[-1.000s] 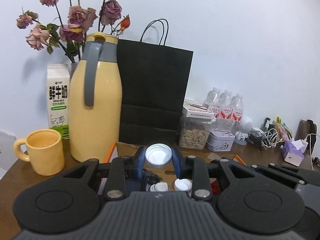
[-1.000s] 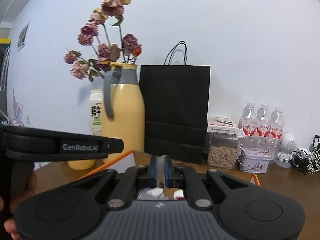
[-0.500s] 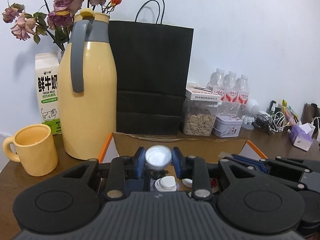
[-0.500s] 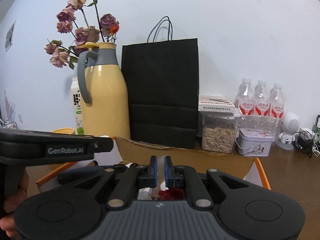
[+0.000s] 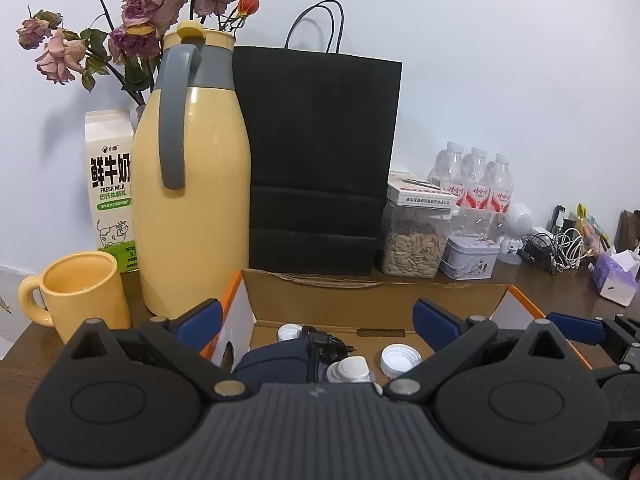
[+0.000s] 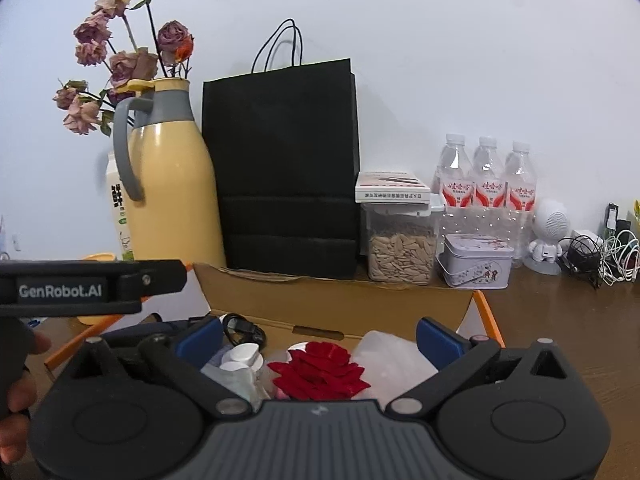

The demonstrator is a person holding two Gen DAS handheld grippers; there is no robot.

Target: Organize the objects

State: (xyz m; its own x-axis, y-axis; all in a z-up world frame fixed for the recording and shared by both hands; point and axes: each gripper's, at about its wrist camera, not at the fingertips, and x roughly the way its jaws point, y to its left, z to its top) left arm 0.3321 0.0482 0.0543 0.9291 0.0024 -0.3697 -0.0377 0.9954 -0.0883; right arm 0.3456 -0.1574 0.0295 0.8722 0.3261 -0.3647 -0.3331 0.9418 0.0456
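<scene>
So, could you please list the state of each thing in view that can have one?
left tool: open, empty, over the box
right tool: open, empty, over the box
cardboard box: open, flaps up, holding small items
white bottle cap: lying in the box, hollow side up
yellow thermos: upright, lid on
yellow mug: upright
black paper bag: standing upright
seed jar: lidded, partly filled

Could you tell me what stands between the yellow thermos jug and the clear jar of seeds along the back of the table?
The black paper bag stands between the thermos jug and the seed jar; both wrist views show it.
</scene>
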